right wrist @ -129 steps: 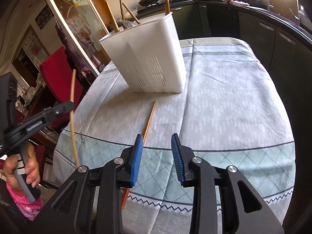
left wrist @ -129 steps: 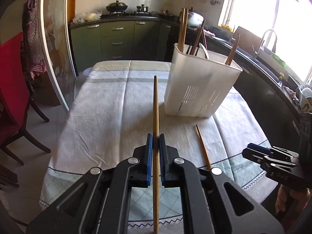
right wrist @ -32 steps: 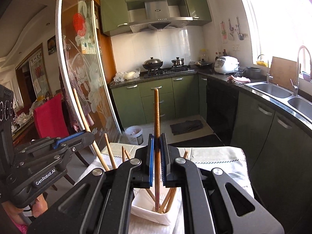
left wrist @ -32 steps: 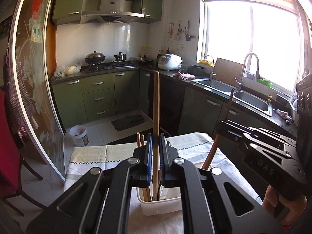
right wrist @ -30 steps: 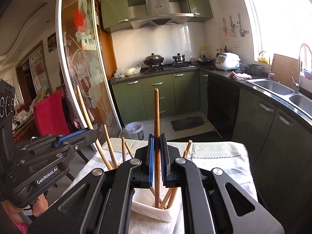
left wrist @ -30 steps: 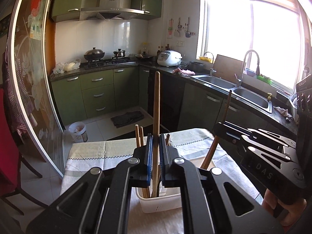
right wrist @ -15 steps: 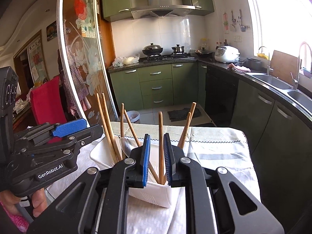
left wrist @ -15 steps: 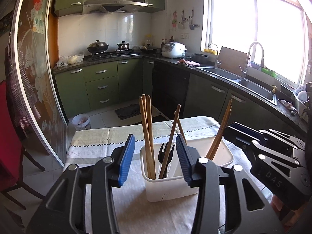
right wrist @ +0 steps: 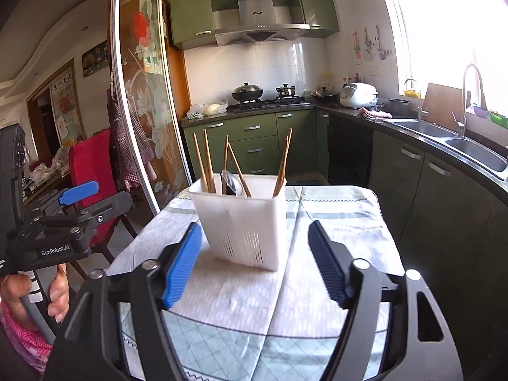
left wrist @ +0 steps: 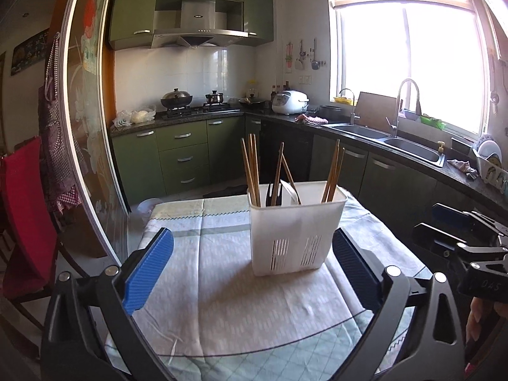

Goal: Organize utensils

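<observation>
Chopsticks [left wrist: 252,168] stand in holder [left wrist: 295,238] — lower ends hidden; jaws apart.

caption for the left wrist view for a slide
Left gripper open and empty before a white caddy of upright chopsticks on the clothed table.

Table [left wrist: 374,312], centre to lower frame in both wrist views: glass top, rounded near edge. Covered by a pale tablecloth [left wrist: 222,270] with pale-green diamond border and zigzag trim. On the cloth, centre frame: one white slotted utensil holder [left wrist: 295,238], upright, containing wooden chopsticks [left wrist: 252,168] and a spoon [right wrist: 233,184]
</observation>
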`<control>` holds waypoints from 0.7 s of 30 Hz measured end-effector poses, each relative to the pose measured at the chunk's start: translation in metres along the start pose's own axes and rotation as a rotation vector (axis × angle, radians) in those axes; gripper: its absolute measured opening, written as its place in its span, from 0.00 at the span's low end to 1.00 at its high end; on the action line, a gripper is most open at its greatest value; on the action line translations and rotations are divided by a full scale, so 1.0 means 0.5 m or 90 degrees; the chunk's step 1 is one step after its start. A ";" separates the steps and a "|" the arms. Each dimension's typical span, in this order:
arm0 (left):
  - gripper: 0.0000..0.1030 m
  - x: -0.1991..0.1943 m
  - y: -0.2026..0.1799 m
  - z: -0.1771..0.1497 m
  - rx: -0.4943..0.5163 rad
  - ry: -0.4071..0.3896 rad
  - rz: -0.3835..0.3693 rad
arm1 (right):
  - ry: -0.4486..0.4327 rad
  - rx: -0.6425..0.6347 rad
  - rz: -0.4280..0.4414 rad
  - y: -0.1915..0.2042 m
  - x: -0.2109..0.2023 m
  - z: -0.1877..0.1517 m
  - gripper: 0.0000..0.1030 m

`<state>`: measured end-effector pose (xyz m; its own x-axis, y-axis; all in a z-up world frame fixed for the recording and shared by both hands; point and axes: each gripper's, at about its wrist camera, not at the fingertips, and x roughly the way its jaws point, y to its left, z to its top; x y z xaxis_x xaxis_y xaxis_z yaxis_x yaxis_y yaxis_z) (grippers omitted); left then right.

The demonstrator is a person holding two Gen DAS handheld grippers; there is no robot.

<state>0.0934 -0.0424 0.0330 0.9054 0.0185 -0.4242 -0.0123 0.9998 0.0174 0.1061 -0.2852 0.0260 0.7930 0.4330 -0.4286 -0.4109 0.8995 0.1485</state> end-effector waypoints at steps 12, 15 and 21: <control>0.93 -0.142 0.036 -0.076 -0.067 -0.026 0.028 | -0.073 -0.022 -0.043 0.065 -0.152 -0.099 0.96; 0.93 -0.148 0.013 -0.079 -0.032 -0.026 0.037 | -0.075 -0.036 -0.069 0.075 -0.153 -0.100 0.96; 0.93 -0.139 0.007 -0.090 -0.027 -0.008 0.034 | -0.053 -0.024 -0.069 0.061 -0.133 -0.087 0.96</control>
<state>0.0114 -0.0395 0.0215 0.9078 0.0727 -0.4129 -0.0794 0.9968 0.0009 0.0212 -0.2891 0.0200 0.8671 0.3388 -0.3652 -0.3368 0.9389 0.0714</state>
